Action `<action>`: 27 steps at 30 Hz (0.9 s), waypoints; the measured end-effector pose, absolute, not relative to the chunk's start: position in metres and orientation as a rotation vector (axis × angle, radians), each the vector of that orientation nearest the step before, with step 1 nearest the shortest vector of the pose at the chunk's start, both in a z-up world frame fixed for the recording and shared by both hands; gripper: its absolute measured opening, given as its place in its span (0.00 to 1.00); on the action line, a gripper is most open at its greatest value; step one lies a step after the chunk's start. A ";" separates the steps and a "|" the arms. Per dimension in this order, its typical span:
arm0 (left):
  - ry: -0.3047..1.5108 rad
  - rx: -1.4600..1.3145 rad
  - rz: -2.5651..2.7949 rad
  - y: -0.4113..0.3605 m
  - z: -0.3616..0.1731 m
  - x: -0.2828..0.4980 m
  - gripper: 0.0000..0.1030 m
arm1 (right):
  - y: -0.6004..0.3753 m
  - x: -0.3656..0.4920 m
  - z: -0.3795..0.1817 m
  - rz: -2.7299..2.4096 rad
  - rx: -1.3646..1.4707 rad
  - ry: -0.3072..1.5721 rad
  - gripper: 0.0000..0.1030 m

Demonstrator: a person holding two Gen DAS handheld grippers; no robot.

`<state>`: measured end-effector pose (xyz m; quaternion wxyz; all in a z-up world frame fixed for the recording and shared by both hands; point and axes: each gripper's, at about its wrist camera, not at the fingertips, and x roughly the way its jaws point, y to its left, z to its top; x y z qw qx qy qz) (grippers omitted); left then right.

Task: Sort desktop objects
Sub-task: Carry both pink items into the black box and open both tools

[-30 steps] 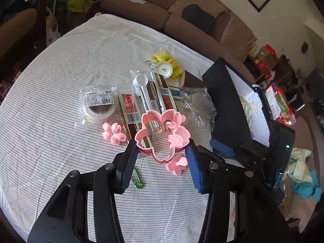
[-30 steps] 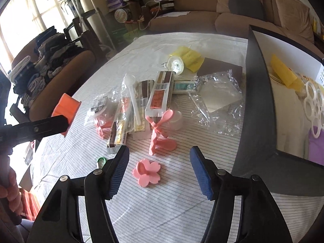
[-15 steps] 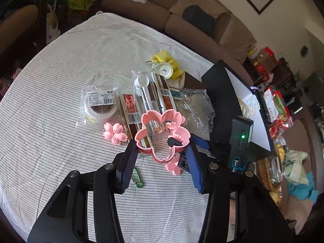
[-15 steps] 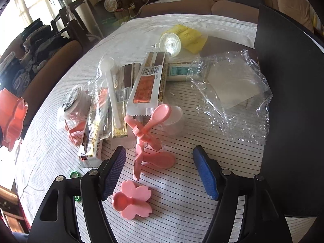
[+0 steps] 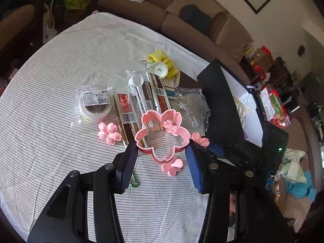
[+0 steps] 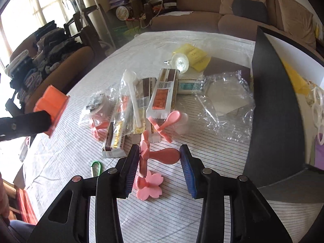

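Pink plastic, a flower-shaped cutter ring (image 5: pixel 162 135), sits clamped between the pads of our left gripper (image 5: pixel 161 162), lifted above the striped white tablecloth (image 5: pixel 60 60). Our right gripper (image 6: pixel 160 162) has just been closing around a pink flower-topped plastic piece (image 6: pixel 162 156), both pads seemingly touching it, beside a black box (image 6: pixel 273 111).

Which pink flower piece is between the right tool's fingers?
The flower on edge, round stem sideways, spans the right tool, whose jaws have just been closing on it. The flat flower lies on the cloth outside them.
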<state>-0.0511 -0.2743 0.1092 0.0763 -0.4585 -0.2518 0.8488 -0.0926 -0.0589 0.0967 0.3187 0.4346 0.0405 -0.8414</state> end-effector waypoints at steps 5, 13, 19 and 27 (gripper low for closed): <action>-0.747 -1.359 2.504 -0.257 0.111 -0.054 0.44 | -0.017 -0.094 0.147 -2.259 1.092 0.065 0.41; -0.701 -1.325 2.324 -0.182 0.124 -0.071 0.44 | 0.098 -0.117 0.200 -2.444 1.084 0.050 0.41; -0.570 -1.330 2.158 -0.075 0.160 -0.133 0.44 | 0.178 -0.153 0.199 -2.524 1.171 0.071 0.41; -0.501 -1.563 1.961 0.054 0.133 -0.230 0.44 | 0.198 -0.183 0.153 -2.451 1.299 0.348 0.41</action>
